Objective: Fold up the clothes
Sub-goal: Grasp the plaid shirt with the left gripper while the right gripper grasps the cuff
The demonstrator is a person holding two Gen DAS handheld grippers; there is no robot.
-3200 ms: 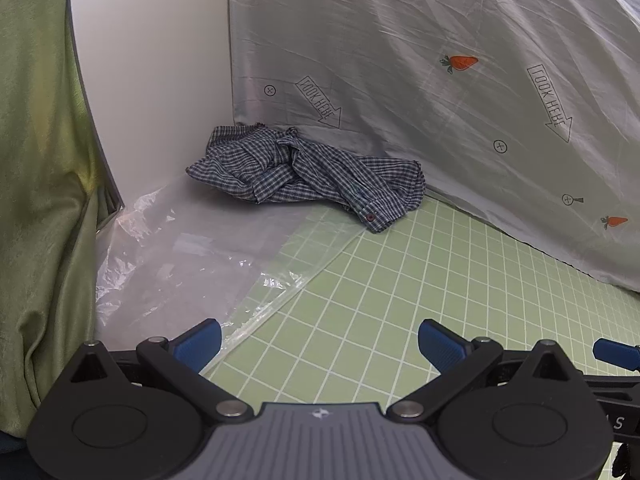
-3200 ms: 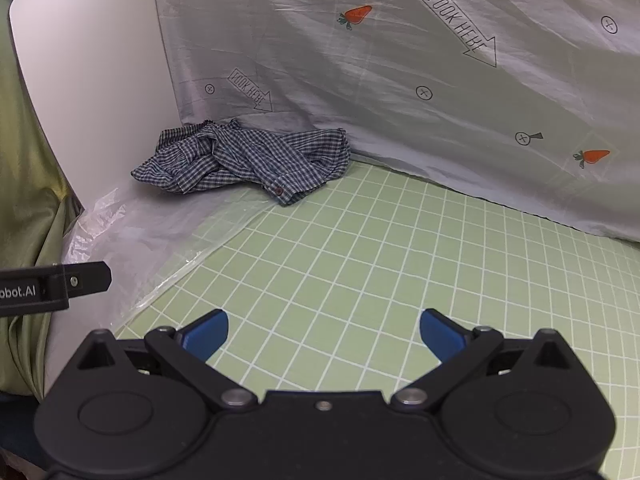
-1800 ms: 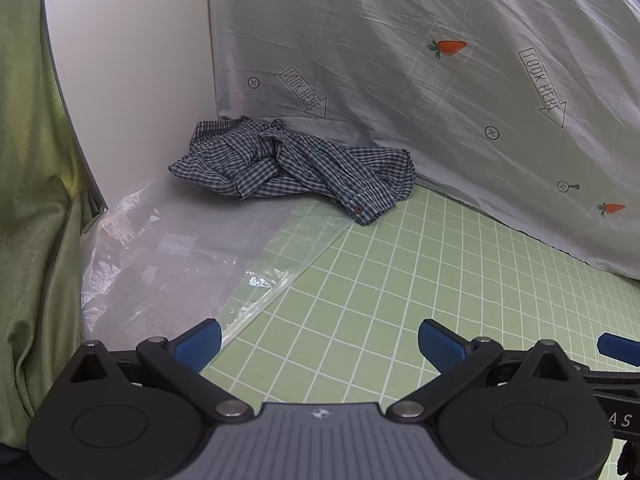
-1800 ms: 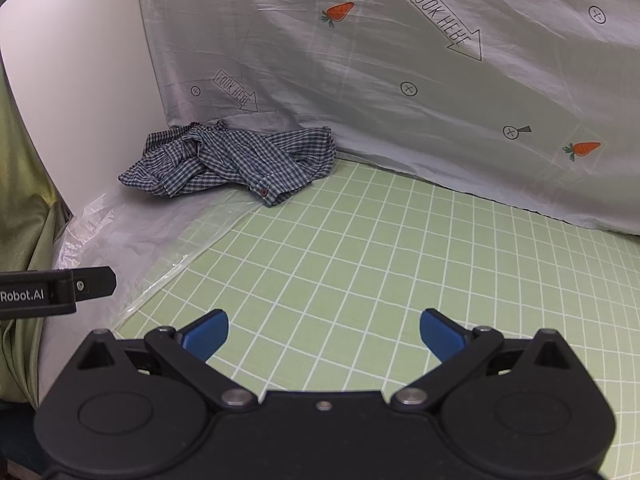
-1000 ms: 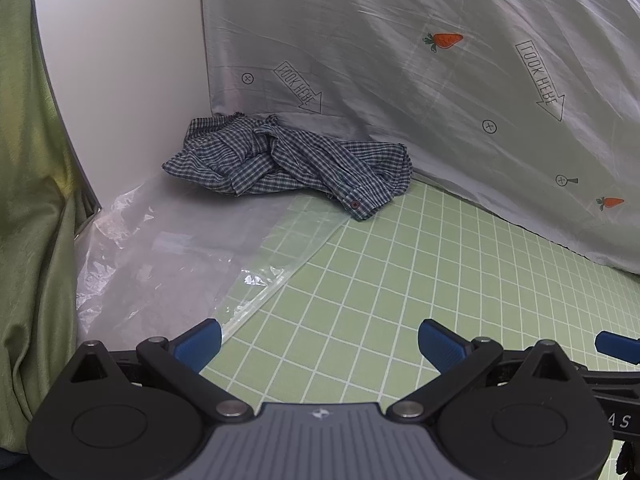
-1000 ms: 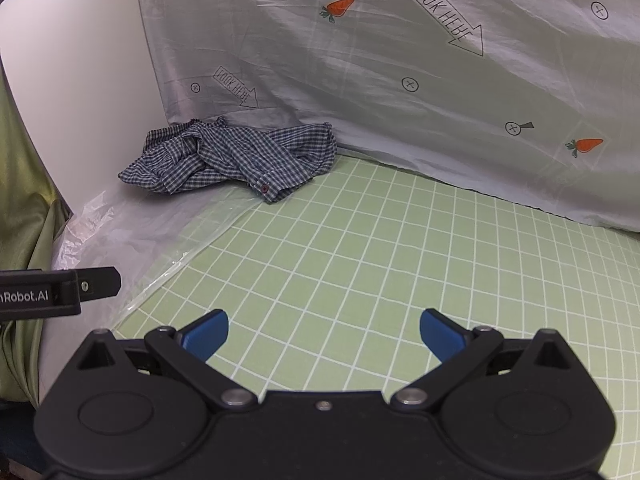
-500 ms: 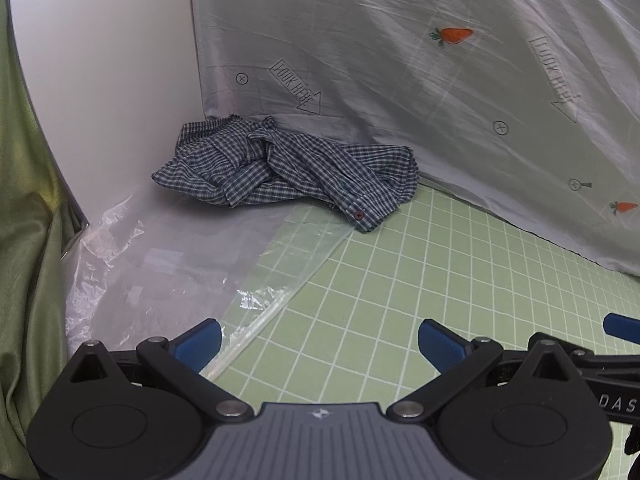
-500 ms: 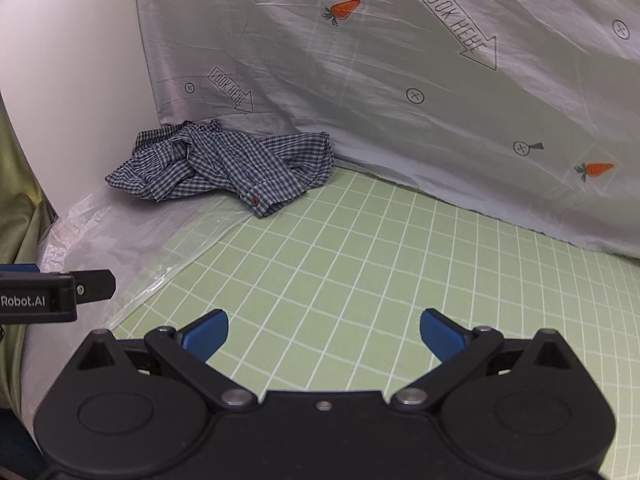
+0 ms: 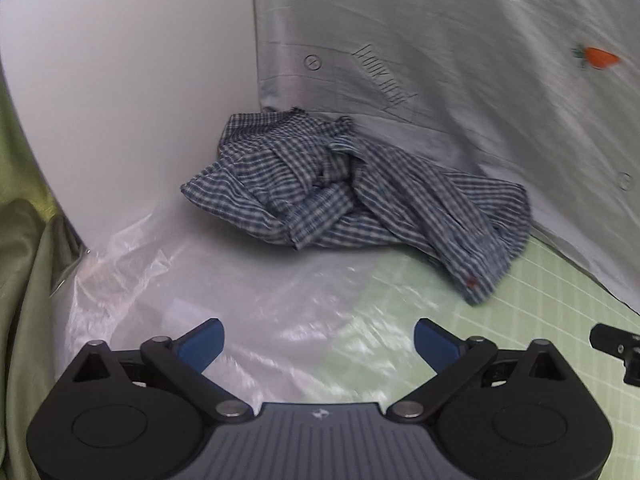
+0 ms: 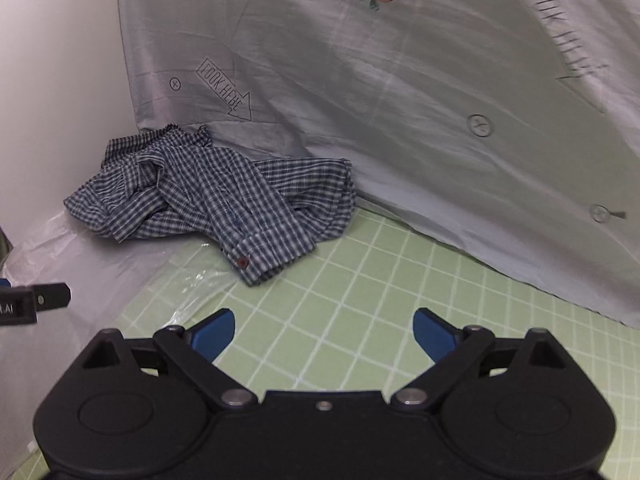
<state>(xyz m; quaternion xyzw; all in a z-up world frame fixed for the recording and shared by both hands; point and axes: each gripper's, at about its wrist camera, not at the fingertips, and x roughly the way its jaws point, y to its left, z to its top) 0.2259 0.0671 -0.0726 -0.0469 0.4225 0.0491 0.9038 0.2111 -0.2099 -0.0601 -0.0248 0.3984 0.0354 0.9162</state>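
A crumpled blue-and-white checked shirt [image 9: 352,196] lies bunched in the far corner, against the white wall and the grey printed sheet; the right wrist view shows the same shirt [image 10: 216,196], a cuff with a red button nearest me. My left gripper [image 9: 318,342] hovers over the clear plastic short of the shirt. Its jaws are wide and closing, with nothing between them. My right gripper [image 10: 324,330] hangs over the green grid mat [image 10: 360,280], just short of the cuff, jaws also wide and closing on nothing.
A crinkled clear plastic sheet [image 9: 192,292] covers the left part of the mat. A grey sheet [image 10: 400,100] with carrots and arrows slopes down behind. A white wall [image 9: 120,80] and a green curtain [image 9: 20,280] close the left side.
Both grippers have moved forward and slightly down toward the shirt, which now looms much larger in both views. The blue fingers stand a little closer together than before.
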